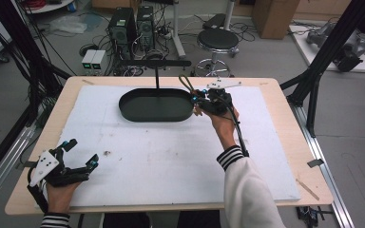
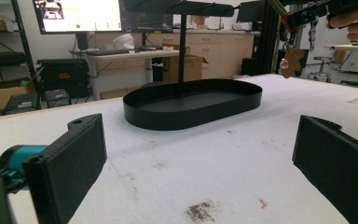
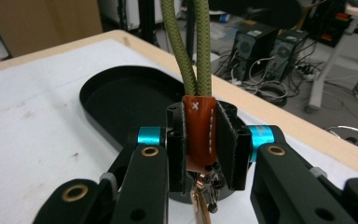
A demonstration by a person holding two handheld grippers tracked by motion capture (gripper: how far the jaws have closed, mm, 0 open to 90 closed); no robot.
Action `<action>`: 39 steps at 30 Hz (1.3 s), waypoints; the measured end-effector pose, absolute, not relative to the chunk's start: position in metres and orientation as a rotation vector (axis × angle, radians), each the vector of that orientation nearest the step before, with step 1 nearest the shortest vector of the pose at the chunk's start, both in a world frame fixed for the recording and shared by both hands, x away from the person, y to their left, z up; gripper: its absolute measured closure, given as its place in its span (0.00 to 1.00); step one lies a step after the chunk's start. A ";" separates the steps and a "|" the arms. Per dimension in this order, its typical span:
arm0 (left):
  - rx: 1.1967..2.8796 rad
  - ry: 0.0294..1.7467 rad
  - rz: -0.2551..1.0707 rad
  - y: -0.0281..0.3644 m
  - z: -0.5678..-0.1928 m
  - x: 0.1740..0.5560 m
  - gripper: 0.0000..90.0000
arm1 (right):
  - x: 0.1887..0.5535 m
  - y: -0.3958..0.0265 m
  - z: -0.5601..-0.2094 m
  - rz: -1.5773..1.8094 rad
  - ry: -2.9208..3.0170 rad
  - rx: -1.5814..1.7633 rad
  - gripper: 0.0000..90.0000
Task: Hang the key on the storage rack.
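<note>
Your right gripper (image 3: 200, 140) is clamped on a keychain (image 3: 199, 135): in the right gripper view its two black jaws press from both sides on the orange leather tab with white stitching, a doubled olive-green cord loop rises from the top of that tab, and metal rings hang below it between the jaws. The high view shows less of the grip, but it places that gripper (image 1: 204, 99) held up just beside the right end of the black oval tray (image 1: 156, 105), near the desk's far edge, with the green loop arching above it. The left gripper view adds what neither of those gives: a small brown bear-shaped charm (image 2: 292, 60) dangling under the right gripper at the upper right, clear of the desk. Your left gripper (image 1: 78, 153) rests at the desk's near left corner, jaws spread wide with nothing between them; its own view looks across the white mat (image 2: 223, 158) at the tray, from whose middle a thin black post (image 2: 182, 49) rises to a crossbar.
</note>
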State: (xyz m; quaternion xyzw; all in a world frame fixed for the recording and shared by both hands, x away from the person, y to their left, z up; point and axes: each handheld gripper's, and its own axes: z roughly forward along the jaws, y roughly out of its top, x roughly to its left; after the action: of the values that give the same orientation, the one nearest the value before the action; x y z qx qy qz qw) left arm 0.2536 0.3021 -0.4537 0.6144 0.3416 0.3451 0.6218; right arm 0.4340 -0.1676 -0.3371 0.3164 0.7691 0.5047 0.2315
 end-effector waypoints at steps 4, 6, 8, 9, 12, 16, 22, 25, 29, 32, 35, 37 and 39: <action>1.407 0.787 0.794 0.302 -0.454 0.253 0.04 | 0.436 -0.169 -0.336 1.385 2.078 0.882 0.83; 1.408 0.786 0.794 0.302 -0.454 0.253 0.04 | 0.437 -0.169 -0.335 1.383 2.067 0.887 0.83; 1.407 0.787 0.794 0.302 -0.454 0.253 0.04 | 0.439 -0.168 -0.334 1.383 2.050 0.894 0.83; 1.407 0.787 0.794 0.302 -0.454 0.253 0.04 | 0.441 -0.167 -0.333 1.385 2.044 0.902 0.83; 1.407 0.787 0.793 0.303 -0.454 0.254 0.04 | 0.445 -0.165 -0.333 1.388 2.014 0.913 0.83; 1.407 0.787 0.793 0.302 -0.454 0.254 0.04 | 0.451 -0.163 -0.336 1.389 1.999 0.936 0.83; 1.408 0.787 0.792 0.303 -0.454 0.254 0.04 | 0.462 -0.159 -0.336 1.378 1.995 0.961 0.83; 1.407 0.787 0.792 0.303 -0.454 0.254 0.04 | 0.466 -0.153 -0.334 1.357 1.990 0.966 0.83; 1.406 0.786 0.793 0.303 -0.454 0.254 0.04 | 0.470 -0.147 -0.335 1.341 1.976 0.977 0.83; 1.406 0.786 0.792 0.303 -0.454 0.254 0.04 | 0.474 -0.143 -0.336 1.326 1.976 0.980 0.83; 1.407 0.785 0.790 0.303 -0.454 0.254 0.04 | 0.476 -0.138 -0.338 1.298 1.967 1.000 0.83; 1.406 0.786 0.790 0.303 -0.454 0.254 0.04 | 0.478 -0.137 -0.341 1.282 1.964 1.004 0.83; 1.406 0.786 0.790 0.303 -0.454 0.254 0.04 | 0.479 -0.137 -0.343 1.280 1.959 1.017 0.83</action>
State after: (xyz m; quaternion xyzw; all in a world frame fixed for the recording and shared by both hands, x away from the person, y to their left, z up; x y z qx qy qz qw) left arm 0.2536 0.3026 -0.4539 0.6125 0.3423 0.3443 0.6238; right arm 0.4794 -0.1367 -0.3430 0.3813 0.7346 0.4799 0.2909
